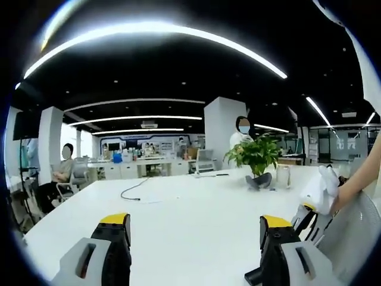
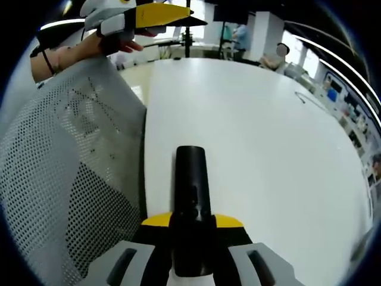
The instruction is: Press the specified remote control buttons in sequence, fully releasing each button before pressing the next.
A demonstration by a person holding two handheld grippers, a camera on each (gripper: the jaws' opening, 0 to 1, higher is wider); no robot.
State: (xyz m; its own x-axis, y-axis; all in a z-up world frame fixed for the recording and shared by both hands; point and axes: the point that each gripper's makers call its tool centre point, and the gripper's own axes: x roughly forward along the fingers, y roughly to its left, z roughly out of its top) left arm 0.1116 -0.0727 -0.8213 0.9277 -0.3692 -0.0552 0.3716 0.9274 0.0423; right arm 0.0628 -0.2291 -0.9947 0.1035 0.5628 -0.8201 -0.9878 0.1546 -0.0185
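In the right gripper view, the right hand-held gripper (image 2: pixel 191 223) clamps a slim black remote control (image 2: pixel 191 196) between its 2 yellow-tipped jaws. The remote points forward, away from the camera, raised over the broad white table (image 2: pixel 262 149); its buttons are too dark to make out. At the top left of this view, the left hand-held gripper (image 2: pixel 156 16) appears with its yellow-edged jaw, held by a person's hand (image 2: pixel 113 42) with a dark band on the wrist. A grey mesh chair back (image 2: pixel 65 167) covers the left side, right beside the table edge.

In the left gripper view, the left hand-held gripper (image 1: pixel 196 235) has its 2 jaws set wide apart with nothing between them, poised above the white table (image 1: pixel 190 202). A thin dark cable (image 1: pixel 134 190) lies on the tabletop further off, and a green potted plant (image 1: pixel 257 156) stands near the far right edge with a clear glass (image 1: pixel 283 176) just beside it. At the right edge, a sleeve and part of the right hand-held gripper (image 1: pixel 309 214) come into sight next to the mesh chair back (image 1: pixel 354 232).

Behind the table (an open office with long ceiling light strips), 1 person sits at the left and another stands behind the plant.
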